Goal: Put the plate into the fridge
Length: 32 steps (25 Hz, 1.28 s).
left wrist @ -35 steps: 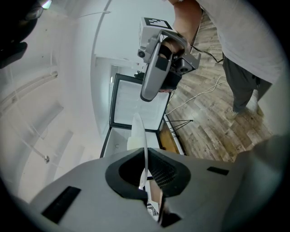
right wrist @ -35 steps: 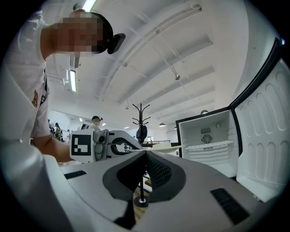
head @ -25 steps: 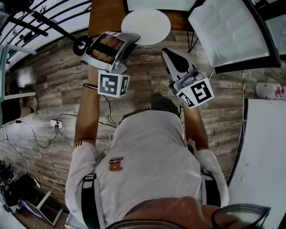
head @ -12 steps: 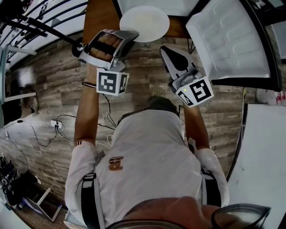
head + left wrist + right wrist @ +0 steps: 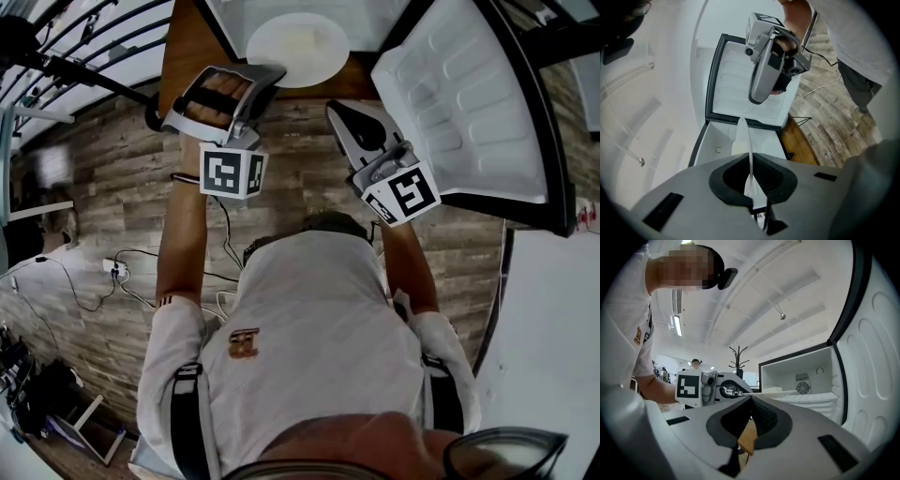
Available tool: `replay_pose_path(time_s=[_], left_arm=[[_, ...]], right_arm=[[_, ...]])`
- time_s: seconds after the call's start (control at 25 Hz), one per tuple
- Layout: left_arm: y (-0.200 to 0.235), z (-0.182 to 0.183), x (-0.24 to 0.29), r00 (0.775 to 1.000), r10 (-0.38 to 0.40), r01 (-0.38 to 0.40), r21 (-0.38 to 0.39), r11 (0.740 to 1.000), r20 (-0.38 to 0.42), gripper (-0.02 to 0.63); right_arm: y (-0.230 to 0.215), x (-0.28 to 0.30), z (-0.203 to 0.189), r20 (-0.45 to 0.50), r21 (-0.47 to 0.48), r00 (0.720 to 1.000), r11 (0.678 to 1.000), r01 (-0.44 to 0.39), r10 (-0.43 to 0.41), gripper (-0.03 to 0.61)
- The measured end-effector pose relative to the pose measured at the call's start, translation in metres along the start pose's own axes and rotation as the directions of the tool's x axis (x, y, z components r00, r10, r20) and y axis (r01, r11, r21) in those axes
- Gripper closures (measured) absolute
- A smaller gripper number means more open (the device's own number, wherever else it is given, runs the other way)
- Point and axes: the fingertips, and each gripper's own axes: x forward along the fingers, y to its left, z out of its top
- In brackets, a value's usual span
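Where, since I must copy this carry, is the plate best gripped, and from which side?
Grip the plate at its thin near rim, edge-on from the person's side: it lies flat and wide, so only the rim fits between jaws. The left gripper is shut on it there.

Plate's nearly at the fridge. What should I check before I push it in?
1. Left gripper clamped on the plate rim: ok.
2. Fridge door swung wide, clear of the plate's path: ok.
3. Plate held about level, edge-on between the jaws: ok.
4. Right gripper shut, empty, off to the plate's side: ok.
5. Fridge shelf free where the plate would land: cannot tell, the plate and left gripper hide part of it.
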Motion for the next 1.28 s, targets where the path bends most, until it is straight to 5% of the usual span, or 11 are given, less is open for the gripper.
replay_pose_path(time_s=[0.76,1.28], left_arm=[[0.027,-0.021,0.064,0.997,-0.016,0.014,-0.029,0.999,-0.079,0.583],[0.046,-0.058,0.11,1.0,-0.027,0.027,0.011,1.0,0.0,0.583]], right_arm=[[-0.059,0.028,-0.004,-0.014,0.034,0.997,0.996,-0.078,0.078,0.546],[-0.09,0.072,-0.003,-0.018,0.007,1.0,1.0,0.016,-0.016,0.546]])
